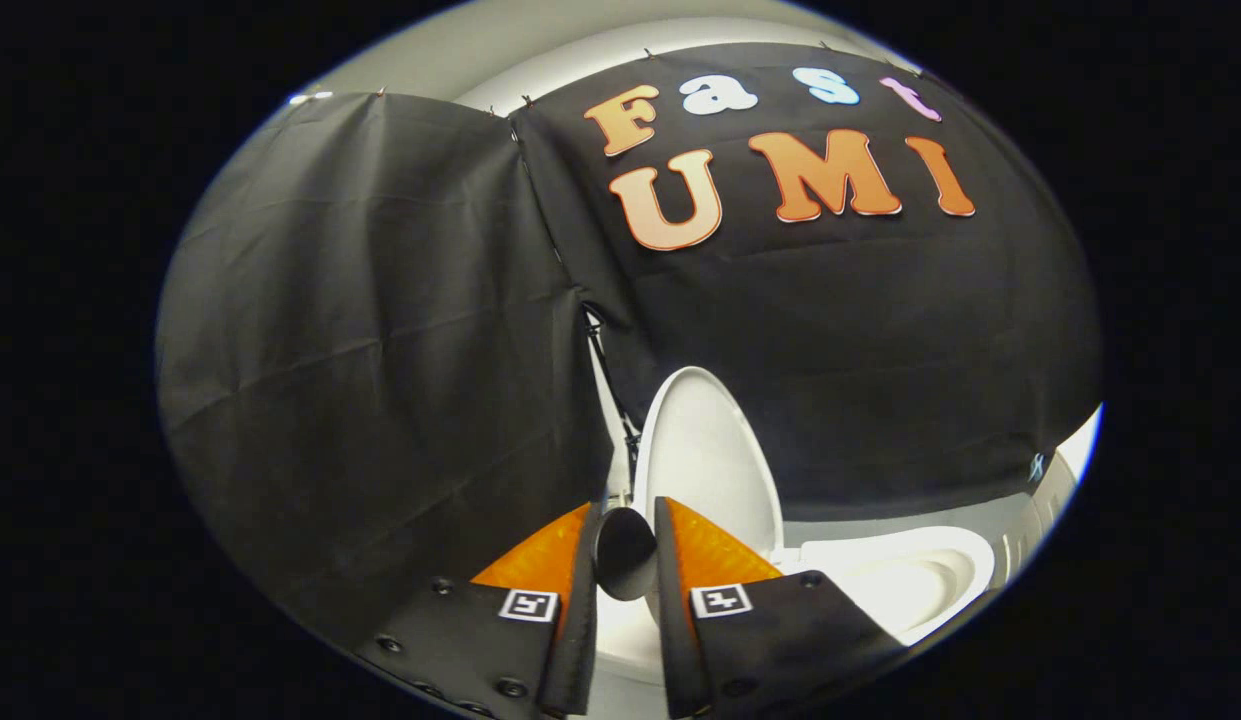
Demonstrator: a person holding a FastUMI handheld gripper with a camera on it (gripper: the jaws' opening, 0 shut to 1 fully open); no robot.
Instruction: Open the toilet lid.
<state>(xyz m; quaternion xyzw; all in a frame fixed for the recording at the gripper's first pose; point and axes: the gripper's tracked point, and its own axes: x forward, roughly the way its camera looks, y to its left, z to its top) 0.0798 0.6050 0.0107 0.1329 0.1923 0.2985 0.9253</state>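
Black cloth walls fill the background. At lower centre the white oval plastic toilet lid (705,455) stands raised, just beyond the gripper (625,545), whose jaws are slightly apart, clamping nothing. Released early, it might drop.

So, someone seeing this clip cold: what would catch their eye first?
First the white toilet lid, standing upright just beyond the fingers against the black cloth wall. Beside it lies the open seat and bowl. Close up, the gripper has its fingers a narrow gap apart, with a small dark round knob between them; whether they press on it cannot be told.
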